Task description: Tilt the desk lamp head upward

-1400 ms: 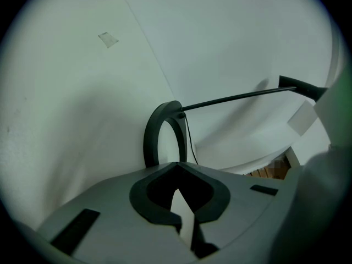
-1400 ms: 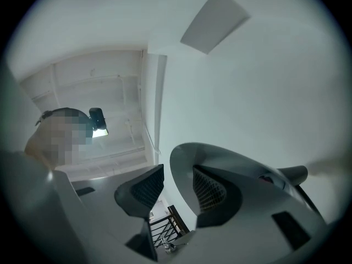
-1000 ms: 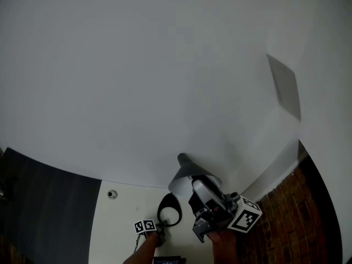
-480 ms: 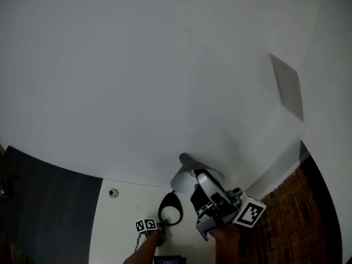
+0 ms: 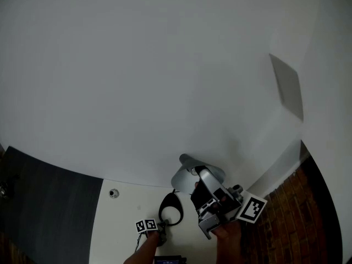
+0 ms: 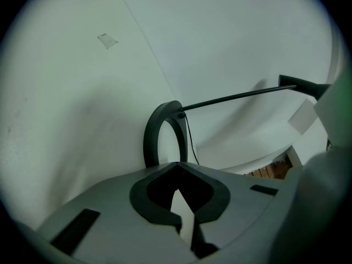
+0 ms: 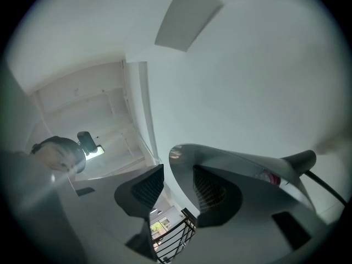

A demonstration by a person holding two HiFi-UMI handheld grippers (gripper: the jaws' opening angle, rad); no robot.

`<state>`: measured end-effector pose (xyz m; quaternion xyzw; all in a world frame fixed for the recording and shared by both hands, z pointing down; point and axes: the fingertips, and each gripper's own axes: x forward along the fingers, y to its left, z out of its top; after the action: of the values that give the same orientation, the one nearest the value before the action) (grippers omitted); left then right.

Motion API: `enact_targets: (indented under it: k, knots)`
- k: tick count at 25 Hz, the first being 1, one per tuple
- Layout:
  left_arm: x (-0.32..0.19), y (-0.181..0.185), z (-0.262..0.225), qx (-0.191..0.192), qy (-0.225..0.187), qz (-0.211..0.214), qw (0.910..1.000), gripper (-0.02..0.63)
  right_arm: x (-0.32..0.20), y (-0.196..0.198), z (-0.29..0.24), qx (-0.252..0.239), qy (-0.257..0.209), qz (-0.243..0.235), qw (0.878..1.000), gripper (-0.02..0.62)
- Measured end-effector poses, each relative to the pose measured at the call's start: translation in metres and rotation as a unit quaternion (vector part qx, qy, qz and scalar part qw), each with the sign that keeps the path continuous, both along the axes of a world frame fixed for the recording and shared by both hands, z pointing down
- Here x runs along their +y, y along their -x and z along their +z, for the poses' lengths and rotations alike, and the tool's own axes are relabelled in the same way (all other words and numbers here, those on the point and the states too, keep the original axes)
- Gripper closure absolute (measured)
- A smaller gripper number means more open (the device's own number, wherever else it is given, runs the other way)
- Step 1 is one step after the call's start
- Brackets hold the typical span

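The desk lamp's grey cone head stands over the white desk, mouth tipped upward. My right gripper is shut on its rim. In the right gripper view the shade's wall runs between the two dark pads of the gripper. The lamp's black ring base lies on the desk. My left gripper is low beside that ring, jaws shut and holding nothing. The left gripper view shows its jaws, the ring just ahead, and the thin black arm reaching right.
A round grommet sits in the desk, left of the ring base. A dark panel borders the desk on the left, a brick surface on the right. The white wall rises close behind the lamp. A thin cable drops from the ring.
My right gripper has shifted slightly right and up with the lamp head, whose mouth has tipped further upward. The left gripper has stayed by the ring base.
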<state>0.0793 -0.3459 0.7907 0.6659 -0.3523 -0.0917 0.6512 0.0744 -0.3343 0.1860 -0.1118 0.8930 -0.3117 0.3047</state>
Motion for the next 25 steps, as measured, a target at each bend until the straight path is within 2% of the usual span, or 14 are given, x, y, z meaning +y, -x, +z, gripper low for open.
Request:
enact_targets:
  k: [18, 25]
  knots:
    - [0.0005, -0.0009, -0.0004, -0.002, 0.001, 0.003, 1.0, 0.594, -0.0006, -0.0017, 0.0002, 0.004, 0.007, 0.009, 1.0, 0.422]
    - [0.0019, -0.0051, 0.0031, 0.001, 0.001, 0.012, 0.9999, 0.594, -0.0009, -0.0043, 0.0007, -0.01, 0.015, 0.011, 1.0, 0.422]
